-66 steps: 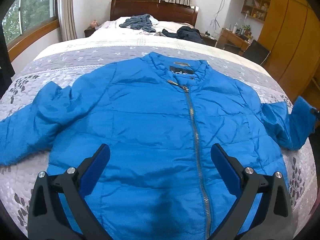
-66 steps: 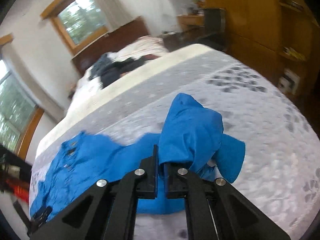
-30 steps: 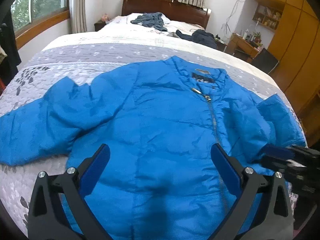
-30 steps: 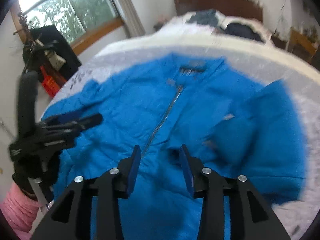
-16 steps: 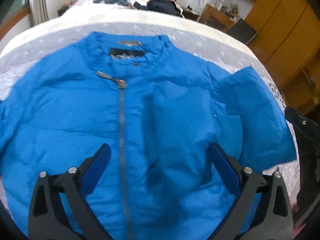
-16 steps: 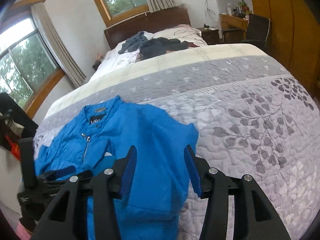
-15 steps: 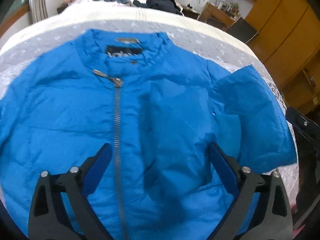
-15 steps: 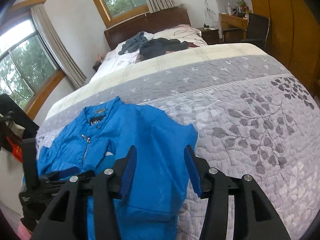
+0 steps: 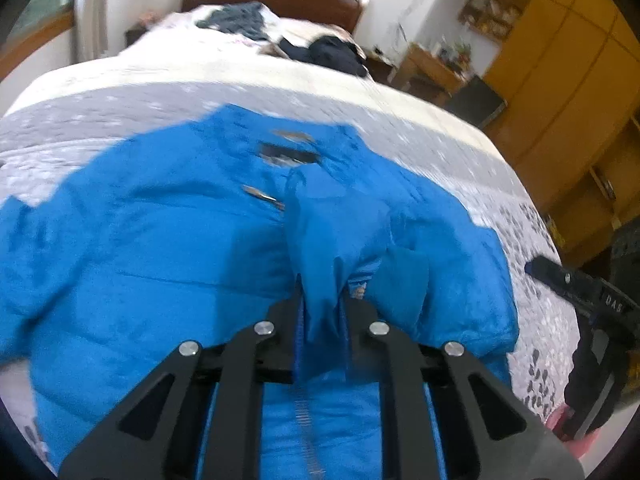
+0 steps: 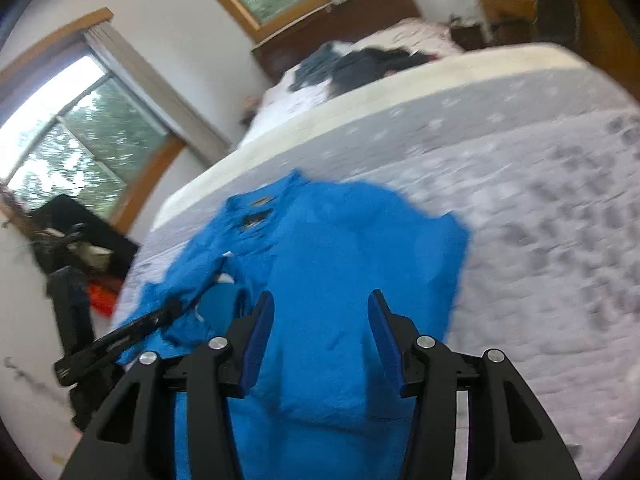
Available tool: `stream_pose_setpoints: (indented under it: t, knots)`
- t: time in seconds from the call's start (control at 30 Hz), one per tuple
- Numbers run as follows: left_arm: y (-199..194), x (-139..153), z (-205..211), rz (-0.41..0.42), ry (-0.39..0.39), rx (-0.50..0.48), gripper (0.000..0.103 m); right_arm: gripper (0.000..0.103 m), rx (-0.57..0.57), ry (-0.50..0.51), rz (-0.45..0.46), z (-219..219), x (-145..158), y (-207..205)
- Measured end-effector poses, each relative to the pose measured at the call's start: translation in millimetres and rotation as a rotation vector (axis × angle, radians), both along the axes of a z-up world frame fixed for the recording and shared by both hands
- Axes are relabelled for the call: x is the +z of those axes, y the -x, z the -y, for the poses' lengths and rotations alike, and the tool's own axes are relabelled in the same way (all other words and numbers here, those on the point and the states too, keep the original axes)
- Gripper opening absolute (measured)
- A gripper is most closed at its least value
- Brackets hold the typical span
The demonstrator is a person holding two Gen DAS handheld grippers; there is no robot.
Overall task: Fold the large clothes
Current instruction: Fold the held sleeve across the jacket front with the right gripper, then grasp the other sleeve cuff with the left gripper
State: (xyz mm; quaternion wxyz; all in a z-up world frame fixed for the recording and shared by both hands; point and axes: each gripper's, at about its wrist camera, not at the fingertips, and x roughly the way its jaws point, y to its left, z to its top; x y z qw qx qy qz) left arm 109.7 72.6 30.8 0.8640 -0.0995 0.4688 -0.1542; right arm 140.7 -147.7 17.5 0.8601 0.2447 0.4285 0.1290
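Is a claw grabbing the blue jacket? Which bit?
Yes. The left claw pinches a bunched fold of the blue jacket beside its zipper. The right claw is open, holding nothing.

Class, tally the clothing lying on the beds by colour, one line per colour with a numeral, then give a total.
Bright blue zip-front puffer jacket: 1
Grey-blue crumpled garment: 1
Black crumpled garment: 1
Total: 3

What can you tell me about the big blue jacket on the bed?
The blue jacket is puffy and shiny, like a quilted winter coat. It lies front-up on the grey patterned bedspread, collar toward the headboard, with a metal zipper down the middle and a dark label inside the collar. One sleeve is folded over the chest. The left gripper is shut on a bunch of its fabric; the right gripper hovers open above it.
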Motion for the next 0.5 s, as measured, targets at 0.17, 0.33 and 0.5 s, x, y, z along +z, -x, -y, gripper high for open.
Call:
stream_pose_setpoints:
  t: [0.17, 0.33, 0.5]
  knots:
    - [-12.7, -25.4, -34.5, -0.082, 0.000, 0.041, 0.013, 0.048, 0.007, 0.062, -0.118, -18.8, -36.6, -17.9]
    - [-17.9, -44.1, -50.0, -0.100, -0.002, 0.057, 0.031, 0.044, 0.014, 0.144, -0.143, -33.0, -59.9, -26.5]
    - [2.0, -15.1, -56.5, -0.005, -0.065, 0.073, 0.051, 0.046, 0.002, 0.157, -0.135, -36.5, -47.6, -21.9]
